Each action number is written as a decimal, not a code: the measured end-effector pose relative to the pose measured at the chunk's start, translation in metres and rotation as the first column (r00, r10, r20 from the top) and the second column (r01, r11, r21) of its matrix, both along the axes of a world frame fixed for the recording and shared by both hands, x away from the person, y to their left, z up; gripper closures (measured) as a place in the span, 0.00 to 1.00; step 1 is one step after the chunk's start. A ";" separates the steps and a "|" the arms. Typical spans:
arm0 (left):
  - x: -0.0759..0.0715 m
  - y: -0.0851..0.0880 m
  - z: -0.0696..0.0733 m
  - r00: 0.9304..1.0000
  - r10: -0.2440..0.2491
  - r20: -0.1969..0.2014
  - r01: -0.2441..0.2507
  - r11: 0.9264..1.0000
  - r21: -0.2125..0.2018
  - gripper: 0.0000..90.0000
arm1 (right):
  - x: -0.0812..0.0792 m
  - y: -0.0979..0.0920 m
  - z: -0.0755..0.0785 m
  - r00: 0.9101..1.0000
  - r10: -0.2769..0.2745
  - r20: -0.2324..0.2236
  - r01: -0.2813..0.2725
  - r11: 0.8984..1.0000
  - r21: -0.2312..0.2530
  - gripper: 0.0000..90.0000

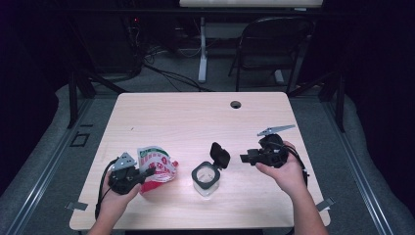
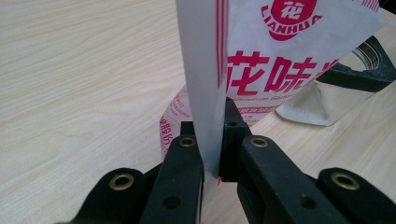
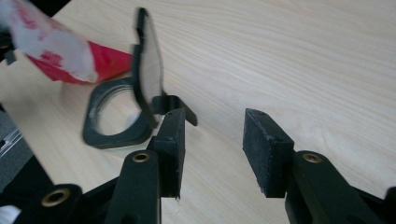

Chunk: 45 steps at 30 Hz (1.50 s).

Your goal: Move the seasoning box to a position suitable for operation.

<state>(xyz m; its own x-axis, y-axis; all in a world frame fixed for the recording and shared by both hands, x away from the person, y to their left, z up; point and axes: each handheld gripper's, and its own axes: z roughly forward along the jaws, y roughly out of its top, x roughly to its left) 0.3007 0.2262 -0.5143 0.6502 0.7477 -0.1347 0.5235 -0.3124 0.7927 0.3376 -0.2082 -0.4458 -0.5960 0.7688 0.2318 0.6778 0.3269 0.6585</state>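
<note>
left gripper (image 1: 147, 172) near the tabletop's (image 1: 195, 112) front-left corner, clamped tight on the bag's (image 1: 157, 164) edge. jar (image 1: 205, 178) by the front edge, mid-tabletop, lid (image 1: 220, 154) flipped up. right gripper (image 1: 243, 157) just right of the lid, jaws partly apart, holding nothing.

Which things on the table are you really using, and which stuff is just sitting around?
In use:
- red and white packet, clamped in the left tool
- clear jar with its black flip lid open
- right tool, jaws apart, nothing between them

Just there:
- folding chair behind the table
- cables on the floor
</note>
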 end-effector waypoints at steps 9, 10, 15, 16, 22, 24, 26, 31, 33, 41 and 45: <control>-0.001 -0.001 0.000 1.000 -0.002 0.000 0.002 1.000 0.002 0.99 | -0.030 0.012 0.037 0.993 0.111 0.037 -0.111 0.994 0.022 0.72; -0.001 -0.001 0.000 1.000 -0.002 -0.002 0.002 1.000 0.000 0.99 | -0.033 0.015 0.039 0.991 0.128 0.039 -0.129 0.991 0.025 0.72; -0.001 -0.002 -0.001 1.000 -0.007 -0.001 0.007 1.000 0.001 0.98 | -0.043 0.035 0.042 0.979 0.199 0.048 -0.200 0.980 0.024 0.73; -0.001 -0.002 -0.001 1.000 -0.007 -0.001 0.007 1.000 0.000 0.98 | -0.044 0.040 0.042 0.974 0.220 0.046 -0.221 0.975 0.021 0.73; -0.002 -0.003 -0.001 1.000 -0.007 0.003 0.007 1.000 -0.002 0.98 | -0.050 0.069 0.033 0.950 0.307 0.063 -0.309 0.951 0.016 0.72; -0.003 -0.003 -0.001 1.000 -0.009 0.002 0.009 1.000 -0.001 0.98 | -0.050 0.078 0.029 0.940 0.335 0.063 -0.336 0.942 0.012 0.72; -0.003 -0.003 -0.002 1.000 -0.009 0.002 0.009 1.000 -0.001 0.98 | -0.049 0.085 0.024 0.931 0.362 0.045 -0.363 0.932 0.016 0.73; -0.003 -0.004 -0.001 1.000 -0.012 0.001 0.012 1.000 0.003 0.98 | -0.046 0.104 0.008 0.936 0.349 0.037 -0.350 0.937 0.009 0.76; -0.003 -0.004 -0.002 1.000 -0.012 0.001 0.012 1.000 0.001 0.98 | -0.045 0.111 0.002 0.937 0.348 0.036 -0.348 0.938 -0.003 0.78; -0.004 -0.005 -0.002 1.000 -0.019 -0.004 0.019 1.000 -0.005 0.99 | -0.035 0.136 -0.016 0.936 0.349 0.037 -0.349 0.937 -0.014 0.82; -0.004 -0.004 -0.002 1.000 -0.021 -0.008 0.020 1.000 -0.011 0.99 | -0.030 0.152 -0.027 0.931 0.364 0.028 -0.363 0.931 -0.022 0.82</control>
